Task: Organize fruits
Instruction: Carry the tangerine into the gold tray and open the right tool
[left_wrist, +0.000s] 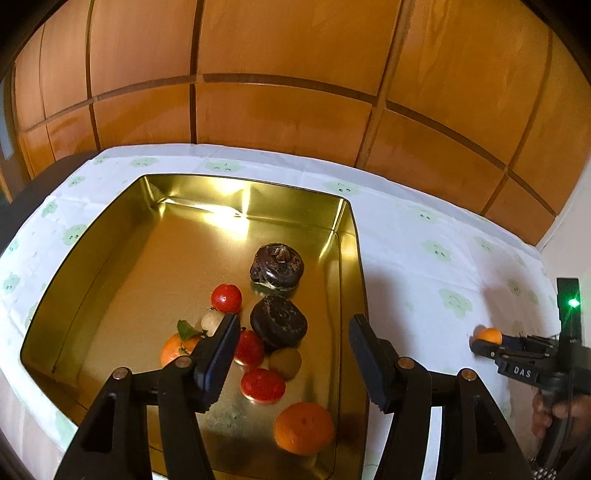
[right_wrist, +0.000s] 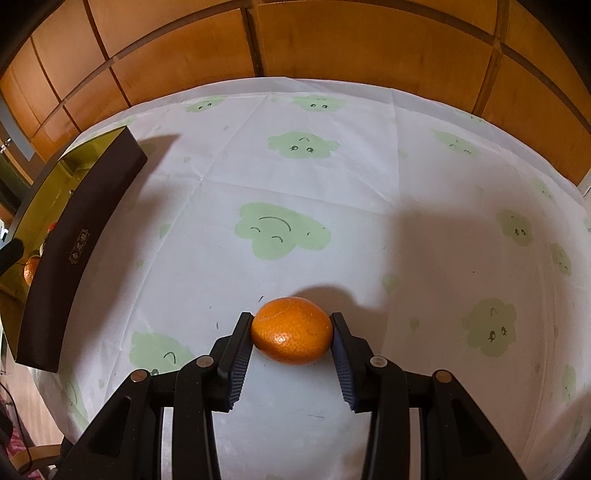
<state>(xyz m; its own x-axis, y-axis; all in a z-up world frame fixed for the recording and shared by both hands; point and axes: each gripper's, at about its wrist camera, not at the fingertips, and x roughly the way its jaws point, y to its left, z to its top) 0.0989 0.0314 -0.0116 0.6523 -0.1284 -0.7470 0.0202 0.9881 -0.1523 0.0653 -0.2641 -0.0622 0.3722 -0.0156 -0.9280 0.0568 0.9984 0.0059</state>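
Tin: we see a gold tin (left_wrist: 110, 258) on the cloth-covered counter (right_wrist: 369, 184); its dark outer wall shows at the left of the right wrist view.
Fruit already in: we count 2 oranges, one with a leaf (left_wrist: 177, 349) and one near the front wall (left_wrist: 303, 428), 3 red fruits (left_wrist: 226, 297), 2 dark ridged fruits (left_wrist: 277, 266) and 2 pale round ones (left_wrist: 285, 363), all on the tin floor.
Fruit left out: 1 orange (right_wrist: 291, 330) sits on the cloth, well apart from the tin; we find no other loose fruit in either view.
Left gripper: the left gripper (left_wrist: 291, 347) hovers over the tin, its fingers (left_wrist: 216, 360) apart with nothing between them.
Right gripper: the right gripper (right_wrist: 291, 334) has its fingers (right_wrist: 240, 343) clamped on either side of the loose orange, which we judge not yet lifted, since its shadow lies close beneath.
Progress: we judge the sorting nearly done; carrying this orange across and releasing it in the tin appears to be what is left.
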